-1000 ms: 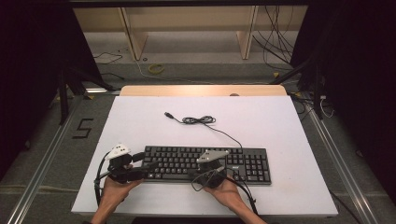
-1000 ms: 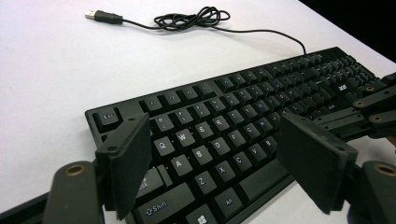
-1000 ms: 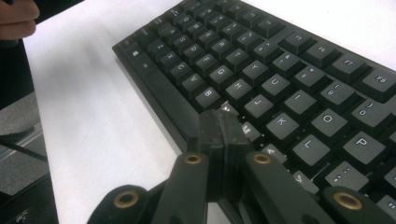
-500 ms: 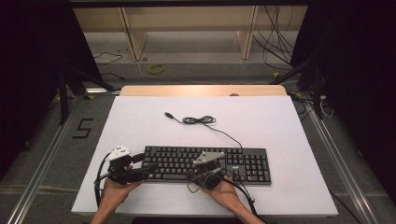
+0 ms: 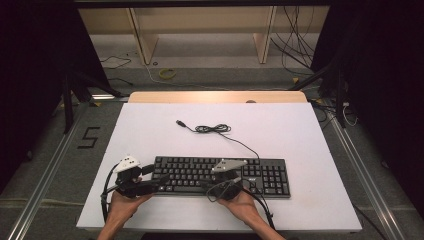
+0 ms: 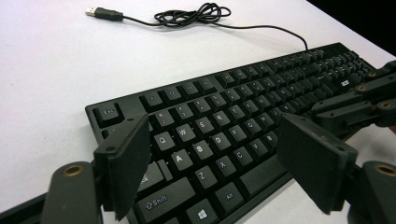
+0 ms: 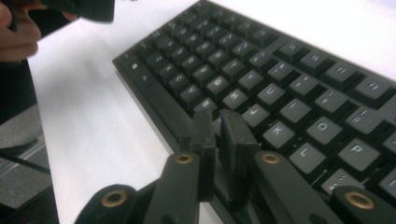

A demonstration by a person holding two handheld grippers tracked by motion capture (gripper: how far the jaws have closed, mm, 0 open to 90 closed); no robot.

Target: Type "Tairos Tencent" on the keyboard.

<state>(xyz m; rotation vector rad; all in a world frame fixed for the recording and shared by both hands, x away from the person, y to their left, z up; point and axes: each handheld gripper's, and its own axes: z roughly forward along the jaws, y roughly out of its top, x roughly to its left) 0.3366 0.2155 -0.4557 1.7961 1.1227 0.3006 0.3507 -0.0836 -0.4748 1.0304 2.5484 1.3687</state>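
A black keyboard (image 5: 220,175) lies flat near the front of the white table (image 5: 300,135). Its cable (image 5: 212,128) is coiled behind it and ends in a loose USB plug (image 5: 180,122). My left gripper (image 5: 156,175) is at the keyboard's left end. In the left gripper view it (image 6: 212,128) stands wide open above the letter keys (image 6: 201,149) with nothing between its jaws. My right gripper (image 5: 206,184) is at the keyboard's front edge near the middle. In the right gripper view it (image 7: 215,119) is shut, tips down by the bottom key row (image 7: 243,112), holding nothing.
The table's near edge (image 5: 220,231) runs just behind both hands. Bare white surface lies to the left, to the right and behind the keyboard. Beyond the table stand wooden shelf legs (image 5: 142,35), and cables lie loose on the floor (image 5: 300,30).
The right gripper has shifted slightly along the keyboard's front edge. The left gripper and the keyboard have stayed where they were.
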